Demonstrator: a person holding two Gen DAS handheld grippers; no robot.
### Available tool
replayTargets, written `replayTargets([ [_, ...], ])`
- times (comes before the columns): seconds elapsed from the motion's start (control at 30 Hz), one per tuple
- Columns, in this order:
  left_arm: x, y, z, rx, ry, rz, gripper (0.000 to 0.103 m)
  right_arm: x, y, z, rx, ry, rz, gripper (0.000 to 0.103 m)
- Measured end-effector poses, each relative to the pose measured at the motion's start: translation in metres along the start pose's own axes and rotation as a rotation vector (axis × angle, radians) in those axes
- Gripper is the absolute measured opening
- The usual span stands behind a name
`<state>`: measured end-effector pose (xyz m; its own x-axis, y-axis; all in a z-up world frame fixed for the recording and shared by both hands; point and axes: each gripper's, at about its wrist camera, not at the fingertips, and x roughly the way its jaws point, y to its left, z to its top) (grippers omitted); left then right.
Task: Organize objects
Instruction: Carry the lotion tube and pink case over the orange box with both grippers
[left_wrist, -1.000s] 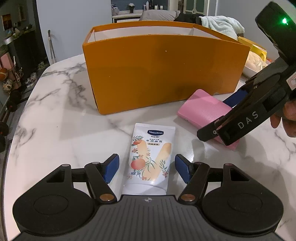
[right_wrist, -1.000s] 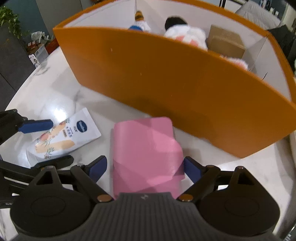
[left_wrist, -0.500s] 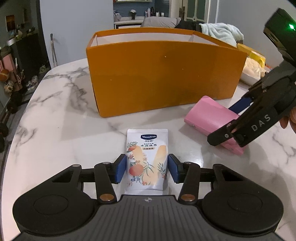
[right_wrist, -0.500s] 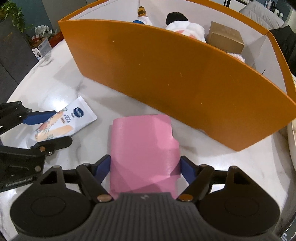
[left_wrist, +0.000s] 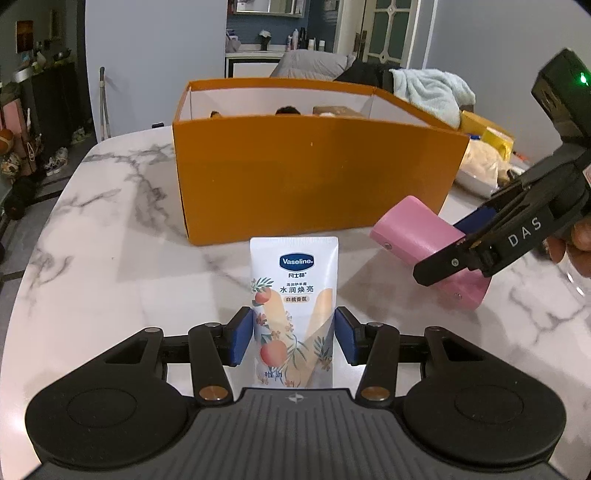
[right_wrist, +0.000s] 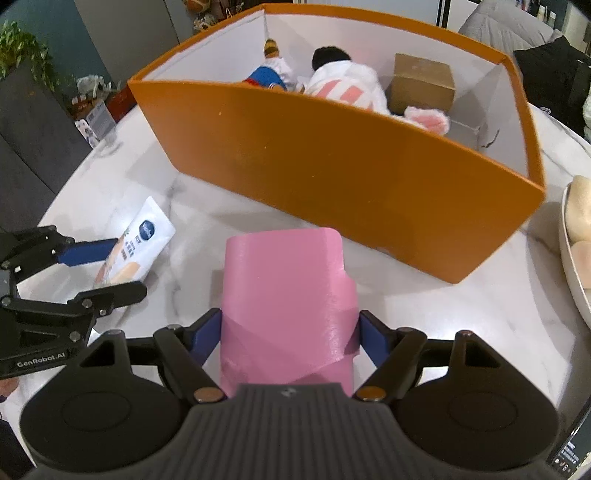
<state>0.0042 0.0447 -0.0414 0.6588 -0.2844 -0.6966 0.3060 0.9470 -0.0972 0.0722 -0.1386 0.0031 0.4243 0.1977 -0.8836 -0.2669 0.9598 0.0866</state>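
While my left gripper (left_wrist: 294, 339) pinches the Vaseline tube (left_wrist: 293, 295) above the marble table (left_wrist: 110, 258), my right gripper (right_wrist: 288, 332) clamps the pink pouch (right_wrist: 286, 295), both before the orange box (right_wrist: 332, 155).

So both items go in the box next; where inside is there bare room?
Box: bare floor shows at the right end, between the carton and right wall. The left and middle are crowded with plush toys. The near strip is hidden.

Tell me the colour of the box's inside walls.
White inside the orange box; clearest in the right wrist view.
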Motion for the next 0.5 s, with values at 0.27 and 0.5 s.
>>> replayTargets([
  [0.27,-0.004,-0.012,0.005,0.031,-0.019,-0.006,0.056,-0.009,-0.004,-0.003,0.009,-0.012,0.009,0.079],
  [0.5,-0.011,-0.014,0.010,0.027,-0.043,-0.008,0.056,-0.016,-0.004,-0.006,0.005,-0.037,0.014,0.079],
])
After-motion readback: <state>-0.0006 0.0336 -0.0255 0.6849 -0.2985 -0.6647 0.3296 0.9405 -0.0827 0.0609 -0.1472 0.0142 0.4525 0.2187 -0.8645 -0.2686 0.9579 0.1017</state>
